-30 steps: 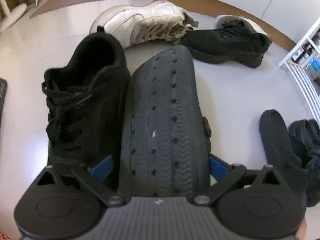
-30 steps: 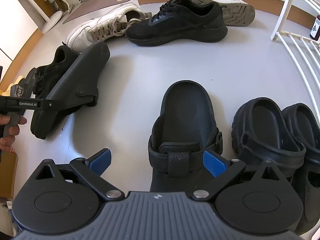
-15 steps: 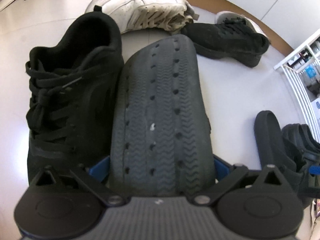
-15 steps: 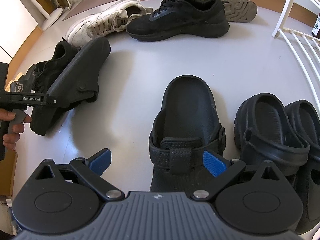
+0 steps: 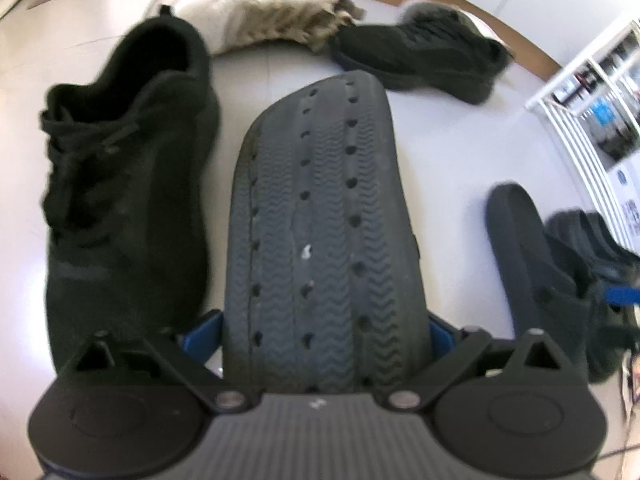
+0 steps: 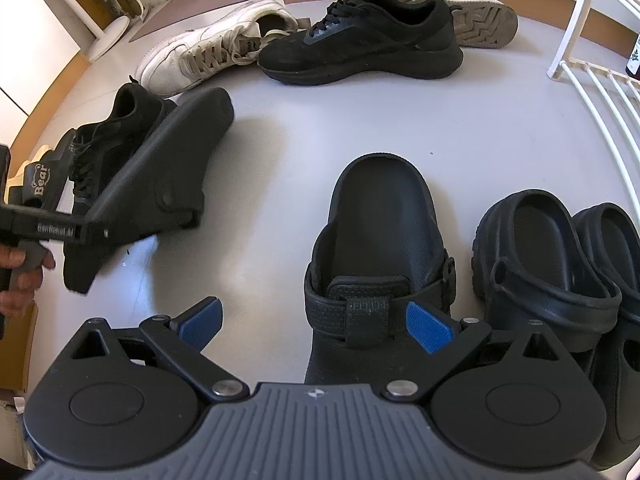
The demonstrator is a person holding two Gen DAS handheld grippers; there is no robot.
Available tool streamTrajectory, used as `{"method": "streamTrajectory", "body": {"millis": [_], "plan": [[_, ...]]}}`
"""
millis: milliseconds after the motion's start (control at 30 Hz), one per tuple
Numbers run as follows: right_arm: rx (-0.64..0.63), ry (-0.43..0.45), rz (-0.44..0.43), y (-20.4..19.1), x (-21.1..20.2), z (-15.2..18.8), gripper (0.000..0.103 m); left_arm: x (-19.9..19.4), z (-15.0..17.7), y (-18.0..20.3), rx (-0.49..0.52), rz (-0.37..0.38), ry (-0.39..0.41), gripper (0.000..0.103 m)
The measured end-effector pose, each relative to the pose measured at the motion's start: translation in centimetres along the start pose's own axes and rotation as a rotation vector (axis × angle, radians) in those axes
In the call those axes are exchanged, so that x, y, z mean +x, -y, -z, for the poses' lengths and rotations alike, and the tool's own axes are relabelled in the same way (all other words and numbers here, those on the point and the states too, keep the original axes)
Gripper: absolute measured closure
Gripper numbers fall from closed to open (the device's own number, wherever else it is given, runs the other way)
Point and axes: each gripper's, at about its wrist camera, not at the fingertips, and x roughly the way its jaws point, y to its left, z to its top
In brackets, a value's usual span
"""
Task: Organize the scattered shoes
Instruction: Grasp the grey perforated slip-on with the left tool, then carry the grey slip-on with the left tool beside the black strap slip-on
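Observation:
My left gripper (image 5: 320, 330) is shut on a dark grey clog (image 5: 324, 232), sole up, held tilted off the floor; the clog also shows in the right wrist view (image 6: 156, 188). A black sneaker (image 5: 124, 176) lies just left of it. My right gripper (image 6: 316, 324) is open and empty above the heel strap of a matching dark clog (image 6: 380, 248) that stands upright on the floor. A pair of black perforated clogs (image 6: 560, 264) stands right of it.
A white sneaker (image 6: 212, 48), a second black sneaker (image 6: 360, 40) and an overturned white sneaker (image 6: 468, 12) lie at the back. A white wire rack (image 6: 592, 80) stands at the right. A "Bear" slipper (image 6: 40, 180) lies at the far left.
My left gripper has lifted the clog up and away from the black sneaker, opening a gap between them. The right gripper has drawn back slightly from the upright clog.

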Motion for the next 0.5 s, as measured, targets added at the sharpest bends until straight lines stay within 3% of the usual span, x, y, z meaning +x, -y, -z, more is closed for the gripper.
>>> {"method": "streamTrajectory", "body": {"millis": [500], "plan": [[-0.008,0.017,-0.009,-0.2,-0.5,0.0,0.002,1.7,2.3,6.6,0.083,0.108,-0.083,0.004]]}}
